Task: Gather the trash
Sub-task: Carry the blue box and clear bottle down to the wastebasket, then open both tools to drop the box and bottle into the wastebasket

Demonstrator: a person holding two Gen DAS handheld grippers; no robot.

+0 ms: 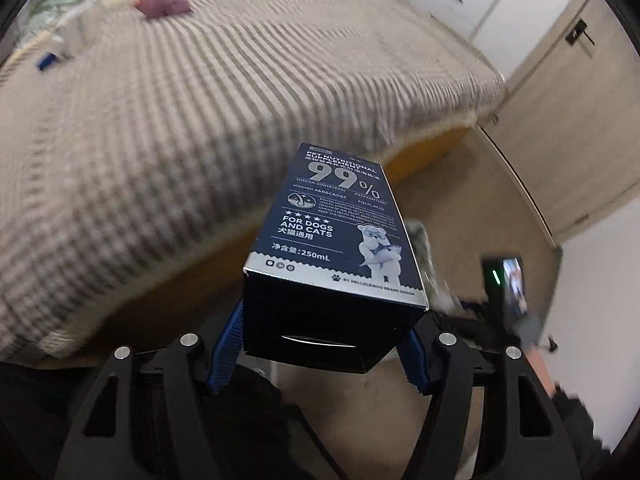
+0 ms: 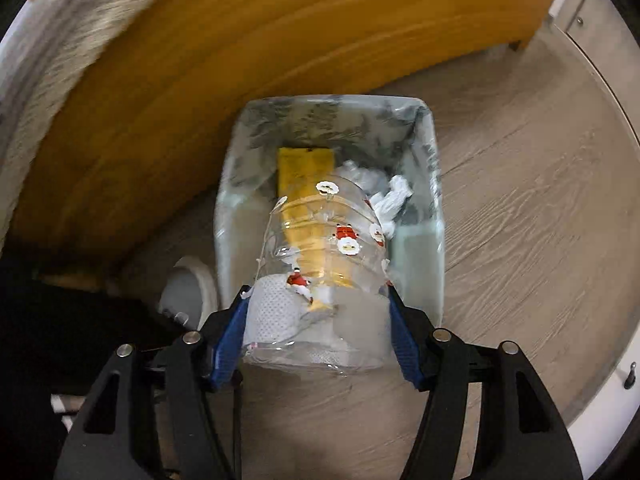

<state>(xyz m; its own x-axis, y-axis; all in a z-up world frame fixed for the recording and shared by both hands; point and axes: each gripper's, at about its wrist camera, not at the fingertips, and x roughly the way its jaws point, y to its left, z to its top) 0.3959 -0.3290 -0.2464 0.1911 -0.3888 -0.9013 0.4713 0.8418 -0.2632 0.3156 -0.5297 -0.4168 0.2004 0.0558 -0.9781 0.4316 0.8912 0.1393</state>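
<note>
A: Left wrist view, item one: left tongs (image 1: 320, 344) pinching a dark blue pet-supplement box (image 1: 336, 240), held beside the bed (image 1: 200, 100) with its striped cover.

B: Right wrist view, item two: right tongs (image 2: 318, 332) clamped on a clear plastic container (image 2: 320, 272) printed with Santas, held above the lined trash bin (image 2: 424, 128) on the wooden floor (image 2: 520, 200). Bin contents: yellow packet (image 2: 304, 168), crumpled white paper (image 2: 392, 196).

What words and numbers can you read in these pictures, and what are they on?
All on the dark blue box in the left gripper:
"PET NUTRITIONAL SUPPLEMENT"
"99%"
"Vitamin A&B&C&D&E"
"FOLIC ACID"
"FOR DOGS AND CATS"
"250mL"
The small paragraph, the Chinese lines and the bottom brand strip are too small or blurred.
The clear Santa-print container in the right gripper and the bin show no readable words.
</note>
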